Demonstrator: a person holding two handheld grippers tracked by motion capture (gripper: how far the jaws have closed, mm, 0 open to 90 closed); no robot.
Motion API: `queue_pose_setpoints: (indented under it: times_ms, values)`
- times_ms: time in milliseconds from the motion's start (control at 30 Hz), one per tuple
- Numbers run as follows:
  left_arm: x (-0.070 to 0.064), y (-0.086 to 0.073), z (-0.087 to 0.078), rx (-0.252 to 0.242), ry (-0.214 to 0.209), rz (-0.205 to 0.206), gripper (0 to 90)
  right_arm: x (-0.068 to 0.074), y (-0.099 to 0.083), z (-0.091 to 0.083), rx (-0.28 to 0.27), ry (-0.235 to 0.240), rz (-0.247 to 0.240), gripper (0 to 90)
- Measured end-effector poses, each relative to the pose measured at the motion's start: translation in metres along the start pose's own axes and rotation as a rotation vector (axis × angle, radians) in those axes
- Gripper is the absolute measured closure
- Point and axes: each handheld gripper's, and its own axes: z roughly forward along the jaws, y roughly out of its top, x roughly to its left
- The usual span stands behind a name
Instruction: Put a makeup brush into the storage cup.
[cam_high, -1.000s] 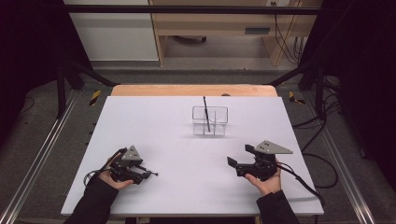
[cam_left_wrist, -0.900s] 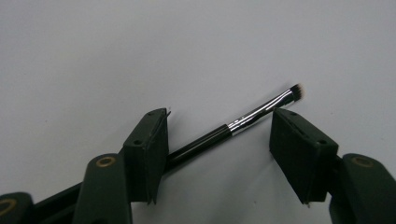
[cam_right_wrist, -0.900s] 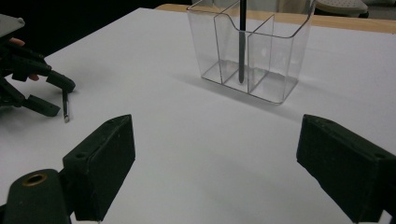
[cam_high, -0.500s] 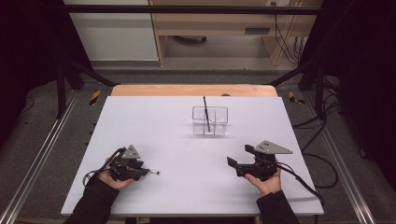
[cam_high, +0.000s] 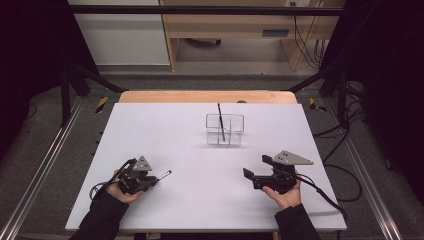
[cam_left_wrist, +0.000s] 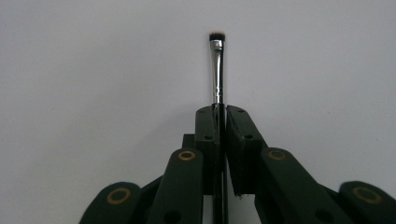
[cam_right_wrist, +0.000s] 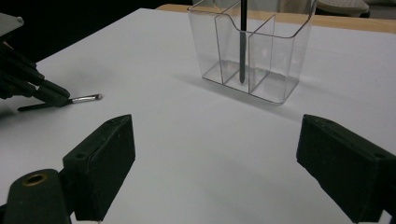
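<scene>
"Why is that little makeup brush (cam_left_wrist: 217, 70) sticking out of the left gripper (cam_high: 150, 178) like that?"

"The jaws are pressed together on its handle, so it can't slip. The silver part and the dark bristle tip poke out in front. It looks low, close over the white table (cam_high: 165, 130), near the left side."

"Where do you think it will go?"

"I guess into the clear plastic holder (cam_high: 225, 129). It stands far off, near the middle of the table, well apart from both grippers. It has walls inside that split it into little boxes."

"Is something in it already?"

"Yes, one thin black stick (cam_right_wrist: 243, 42), maybe another brush. It stands in one box, leaning a bit. I can't see its top end well."

"What about the right gripper (cam_high: 254, 177)?"

"Its jaws are spread wide with nothing between them. It sits near the right side, aimed at the holder. I think it waits there, maybe to keep the holder from tipping."

"Is the right one touching anything?"

"No, just bare table under it."
</scene>
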Motion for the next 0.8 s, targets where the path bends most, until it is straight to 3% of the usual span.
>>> queue_pose_setpoints:
  times_ms: [233, 567, 667, 767, 800]
  values:
    - [0.002, 0.0, 0.0, -0.002, -0.011, -0.035, 82.5, 0.0, 0.0, 0.0, 0.0, 0.002, 0.0, 12.1]
    - [0.004, 0.007, -0.01, -0.004, -0.012, -0.027, 55.9, -0.001, 0.002, 0.0, -0.004, 0.005, 0.002, 12.2]
    - [0.004, 0.014, -0.012, 0.031, -0.013, -0.017, 50.1, -0.001, 0.004, -0.001, -0.009, 0.007, 0.0, 12.3]
    - [0.005, 0.016, -0.007, 0.098, -0.017, -0.014, 49.0, 0.0, 0.005, -0.001, -0.007, 0.008, -0.002, 12.3]
    - [0.005, 0.016, -0.007, 0.098, -0.017, -0.014, 49.0, 0.0, 0.005, -0.001, -0.006, 0.009, -0.004, 12.4]
